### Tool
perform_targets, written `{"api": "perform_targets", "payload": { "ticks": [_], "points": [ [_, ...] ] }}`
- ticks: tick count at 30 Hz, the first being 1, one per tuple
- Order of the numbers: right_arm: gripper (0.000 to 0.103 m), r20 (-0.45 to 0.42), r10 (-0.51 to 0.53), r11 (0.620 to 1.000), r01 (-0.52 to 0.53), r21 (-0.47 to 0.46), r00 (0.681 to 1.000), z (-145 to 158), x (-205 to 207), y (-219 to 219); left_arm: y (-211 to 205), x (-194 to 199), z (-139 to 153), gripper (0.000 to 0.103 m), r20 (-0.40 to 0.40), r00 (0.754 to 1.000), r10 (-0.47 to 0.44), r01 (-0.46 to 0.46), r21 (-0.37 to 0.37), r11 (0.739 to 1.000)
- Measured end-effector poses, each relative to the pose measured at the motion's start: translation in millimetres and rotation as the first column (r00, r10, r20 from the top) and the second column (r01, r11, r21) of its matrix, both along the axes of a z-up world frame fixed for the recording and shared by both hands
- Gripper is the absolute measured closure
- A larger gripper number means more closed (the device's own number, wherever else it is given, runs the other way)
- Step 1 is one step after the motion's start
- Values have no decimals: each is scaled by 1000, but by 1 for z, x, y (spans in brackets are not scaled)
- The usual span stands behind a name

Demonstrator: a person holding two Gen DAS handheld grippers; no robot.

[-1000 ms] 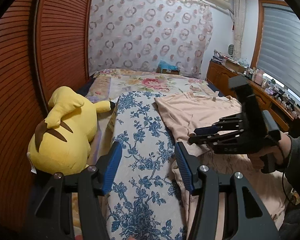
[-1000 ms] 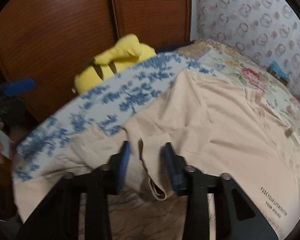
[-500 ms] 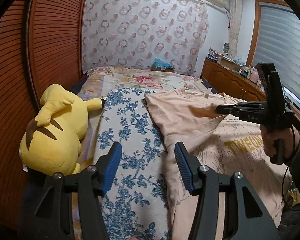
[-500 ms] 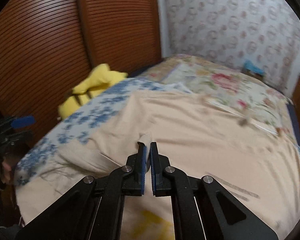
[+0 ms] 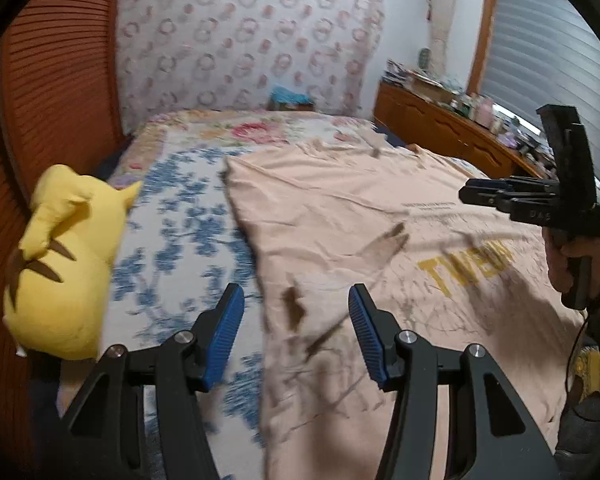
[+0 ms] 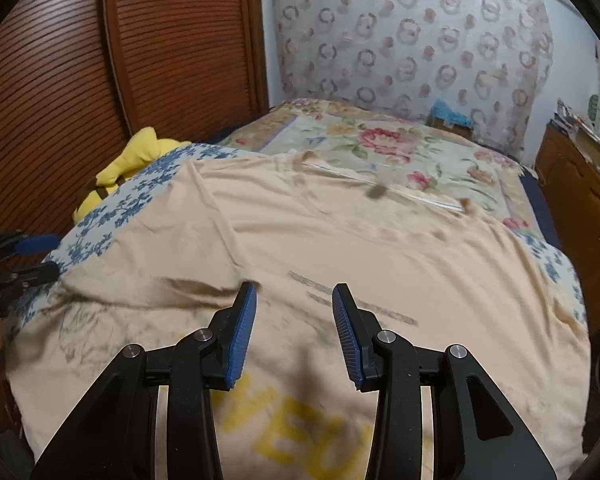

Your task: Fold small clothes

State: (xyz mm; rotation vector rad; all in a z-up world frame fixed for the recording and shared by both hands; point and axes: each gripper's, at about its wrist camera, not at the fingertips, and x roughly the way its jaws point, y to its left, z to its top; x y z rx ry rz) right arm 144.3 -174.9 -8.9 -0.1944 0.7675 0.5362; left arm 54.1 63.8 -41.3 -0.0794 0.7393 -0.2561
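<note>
Bedspread (image 5: 188, 216) bears peach shirt (image 5: 340, 216); right tongs (image 6: 294, 320) opening, empty.

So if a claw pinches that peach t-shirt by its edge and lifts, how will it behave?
The peach t-shirt would likely droop limply: it lies creased and follows the bed's shape. It probably lifts lightly, since the cloth looks thin. Spread wide, much of it would probably drag along the bed.

Left tongs (image 5: 296, 334) closing, nothing gripped; right tongs (image 6: 294, 334) opening, seemingly empty, both angled down.
</note>
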Motion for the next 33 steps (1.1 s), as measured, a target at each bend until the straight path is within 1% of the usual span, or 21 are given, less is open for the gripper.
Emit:
{"api": "perform_targets", "payload": {
  "ticks": [1, 4, 8, 10, 13, 16, 19, 24, 27, 29, 31, 33],
  "points": [
    [63, -1, -6, 1000, 6, 3, 1000, 2, -2, -7, -3, 3, -1, 62, -10, 1000, -11, 11, -3, 1000],
    [63, -6, -26, 1000, 26, 14, 1000, 3, -10, -31, -11, 15, -5, 72, -65, 998, -20, 20, 6, 1000],
    [63, -6, -60, 998, 60, 24, 998, 0, -21, -61, -20, 22, -12, 77, -104, 994, -22, 26, 34, 999],
    [63, -13, -73, 996, 73, 43, 997, -1, -25, -71, -23, 23, -13, 85, -106, 994, -22, 27, 38, 999],
    [63, -23, -86, 994, 88, 63, 996, -3, -30, -83, -28, 15, -11, 87, -96, 994, -44, 48, 33, 998],
    [63, -34, -98, 992, 100, 78, 995, -4, -32, -92, -37, 5, -8, 87, -102, 991, -85, 87, 14, 996],
    [63, -35, -109, 989, 111, 93, 993, -4, -38, -101, -47, -5, -9, 87, -112, 986, -119, 121, 9, 993],
    [63, -27, -122, 988, 124, 92, 992, -2, -47, -115, -59, -24, -3, 87, -91, 985, -148, 150, 11, 989],
    [63, -16, -137, 987, 138, 77, 990, -2, -55, -128, -62, -28, 3, 77, -69, 985, -155, 157, 21, 987],
    [63, -9, -155, 985, 155, 69, 988, 0, -59, -140, -62, -27, 6, 74, -57, 986, -157, 158, 24, 987],
    [57, 1, -182, 982, 182, 59, 983, 1, -61, -155, -62, -23, 11, 64, -41, 988, -147, 149, 24, 989],
    [54, 17, -223, 974, 223, 42, 975, 3, -63, -176, -63, -15, 14, 59, -25, 990, -139, 139, 16, 990]
  ]
}}
